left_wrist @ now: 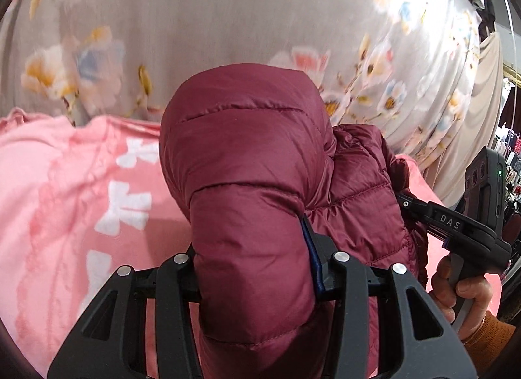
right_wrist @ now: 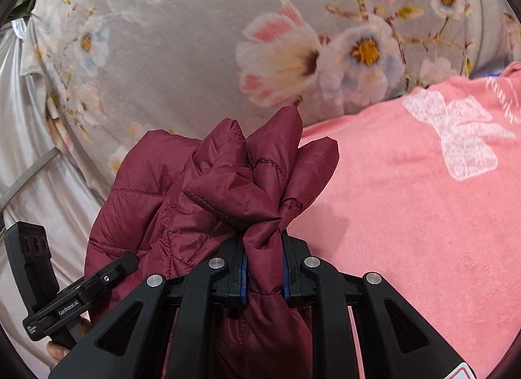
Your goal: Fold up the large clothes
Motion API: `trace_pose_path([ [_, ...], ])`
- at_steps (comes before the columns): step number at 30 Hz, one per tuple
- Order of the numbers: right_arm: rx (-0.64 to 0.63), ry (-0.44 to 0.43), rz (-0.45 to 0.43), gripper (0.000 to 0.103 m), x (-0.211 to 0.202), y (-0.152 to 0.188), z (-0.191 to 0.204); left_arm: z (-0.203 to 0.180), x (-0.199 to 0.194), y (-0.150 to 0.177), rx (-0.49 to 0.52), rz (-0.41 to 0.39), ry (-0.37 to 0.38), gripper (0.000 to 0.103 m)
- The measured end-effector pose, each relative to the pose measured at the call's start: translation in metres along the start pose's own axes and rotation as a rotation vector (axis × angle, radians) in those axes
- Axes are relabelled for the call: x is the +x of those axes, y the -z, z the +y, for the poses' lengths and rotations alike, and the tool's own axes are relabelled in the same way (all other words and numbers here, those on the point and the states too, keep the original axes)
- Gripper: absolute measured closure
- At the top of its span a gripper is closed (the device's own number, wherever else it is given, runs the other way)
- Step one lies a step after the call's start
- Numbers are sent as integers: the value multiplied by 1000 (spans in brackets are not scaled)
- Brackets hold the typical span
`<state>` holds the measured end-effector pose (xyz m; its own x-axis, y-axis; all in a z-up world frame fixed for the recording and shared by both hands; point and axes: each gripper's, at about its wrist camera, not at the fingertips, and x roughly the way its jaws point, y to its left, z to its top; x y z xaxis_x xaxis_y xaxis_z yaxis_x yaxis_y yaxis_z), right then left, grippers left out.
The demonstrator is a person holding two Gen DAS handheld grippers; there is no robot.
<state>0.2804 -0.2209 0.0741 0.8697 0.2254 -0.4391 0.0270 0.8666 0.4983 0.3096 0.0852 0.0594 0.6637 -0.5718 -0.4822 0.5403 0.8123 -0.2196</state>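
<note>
A pink blanket (left_wrist: 58, 190) with white bow prints covers the surface below me, and a grey floral cloth (left_wrist: 211, 20) fills the background. I hold a maroon quilted jacket (left_wrist: 247, 164) above the blanket with both claws. My left claw (left_wrist: 254, 268) is clamped on a thick, puffy fold of it, jaws set fairly wide around the bulk, a blue pad (left_wrist: 311, 248) pressing the fabric on one side. My right claw (right_wrist: 263, 268) pinches a bunched edge of the jacket (right_wrist: 208, 190), jaws narrow, blue pads tight on either side of the gathered cloth. In the left view my right hand (left_wrist: 462, 294) grips its black handle just beside the jacket; the orange sleeve (left_wrist: 488, 340) shows at the wrist.
</note>
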Motion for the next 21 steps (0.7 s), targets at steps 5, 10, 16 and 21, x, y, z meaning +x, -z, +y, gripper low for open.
trace_pose_path([
  [5,1,14,45,88,25,14,-13,17,28,17,-22,46,-19,59],
  [10,31,16,119,88,55,30,-29,37,43,35,-60,84,-49,55],
  [16,-44,-14,195,77,77,37,-19,68,46,59,-167,98,-45,46],
  [21,-80,-51,186,52,56,21,-17,102,34,77,-367,88,1,30],
])
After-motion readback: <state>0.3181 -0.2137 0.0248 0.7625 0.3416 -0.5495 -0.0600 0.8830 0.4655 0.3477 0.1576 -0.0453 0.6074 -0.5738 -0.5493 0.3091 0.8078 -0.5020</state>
